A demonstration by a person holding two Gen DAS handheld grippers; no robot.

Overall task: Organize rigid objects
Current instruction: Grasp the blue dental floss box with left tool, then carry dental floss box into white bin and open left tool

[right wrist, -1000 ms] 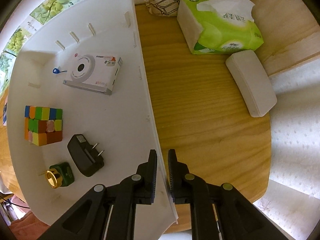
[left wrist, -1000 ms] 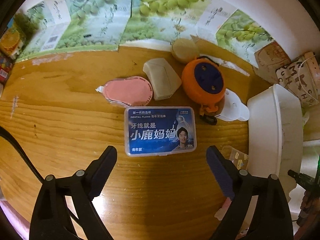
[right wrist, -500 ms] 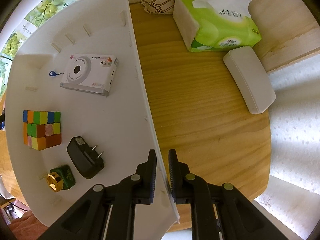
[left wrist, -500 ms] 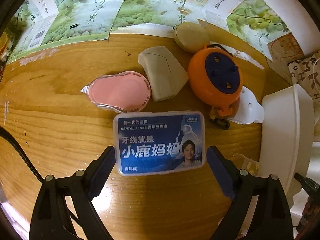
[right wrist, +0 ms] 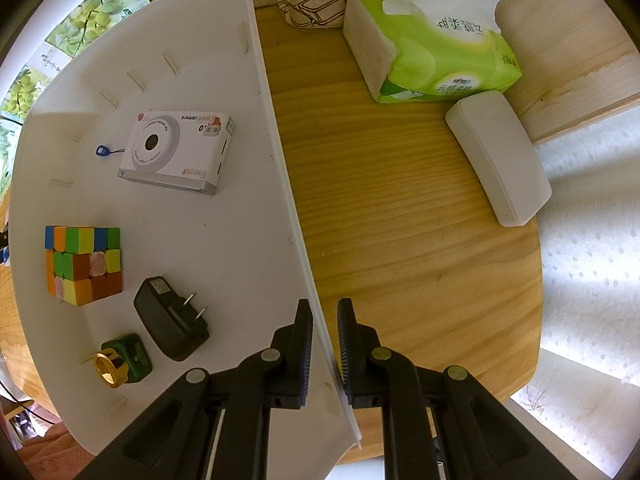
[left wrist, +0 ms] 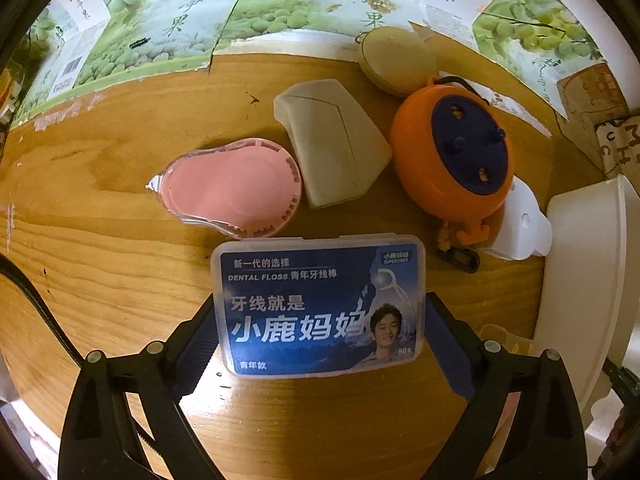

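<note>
Dental floss box flat on table, near centre, between wide left gripper jaws, ungrasped | right gripper pinching white tray right rim, steadying it for loading

floss box: blue label, white lettering | reel: orange, navy face | cube: multicoloured squares | tissue pack: green

Dental floss box: label reads "DENTAL FLOSS", "新一代的选择", "牙线就是", "小鹿妈妈", "青年款"; small "SUPER DEER" mark at its top right corner.
Grape cartons: large characters "清净果".
Toy camera box: "Camera", "Forest", seen upside down.
Tissue pack: Chinese print, partly legible.
</note>
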